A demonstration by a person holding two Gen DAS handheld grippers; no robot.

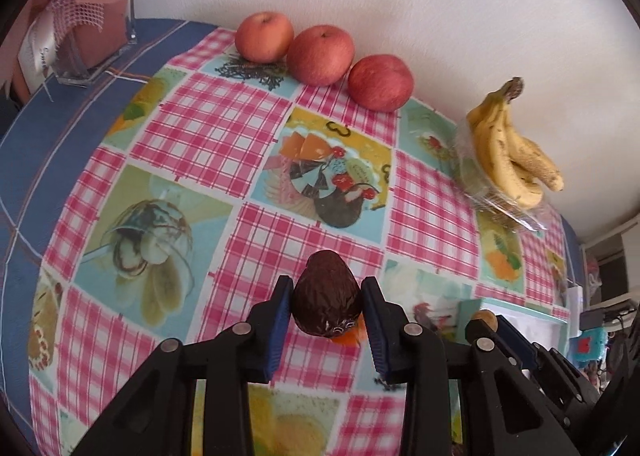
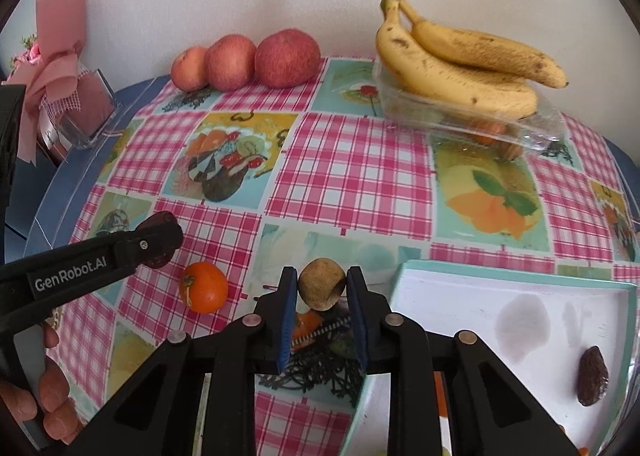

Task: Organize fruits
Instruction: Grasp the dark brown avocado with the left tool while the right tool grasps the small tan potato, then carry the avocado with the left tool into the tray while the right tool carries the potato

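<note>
- I am holding a dark brown avocado (image 1: 326, 294) in my left gripper (image 1: 326, 316), the blue pads pressing on its two flanks; its long axis is running away from me, narrow end pointing out toward the far side of the worktop (image 1: 256, 144).
- I am pinching a small tan, roundish fruit (image 2: 322, 284) in my right gripper (image 2: 322, 316), jaws narrow and squeezed against its sides. Its skin is looking dull and slightly rough, with fine speckles.
- I am judging the white tray (image 2: 516, 296) with the pale teal rim to be the drop spot: it is lying just to the right of my right gripper, so that hand is the nearer one, while my left is sitting well off to the other side of it.
- One dark, wrinkled, almond-shaped fruit (image 2: 593, 376) is already lying inside that tray, long axis roughly upright in the right wrist view.
- A glossy orange fruit (image 2: 205, 288) with a green stalk is resting on the worktop between my two grippers, untouched.
- Three smooth red apples (image 1: 320, 54) are sitting in a row against the wall, touching one another, well apart from both hands.
- Speckled yellow bananas (image 2: 460, 68) are lying across a clear, crinkly plastic box (image 2: 532, 132) at the far right.
- The checked pink cloth is looking slick, like oilcloth.
</note>
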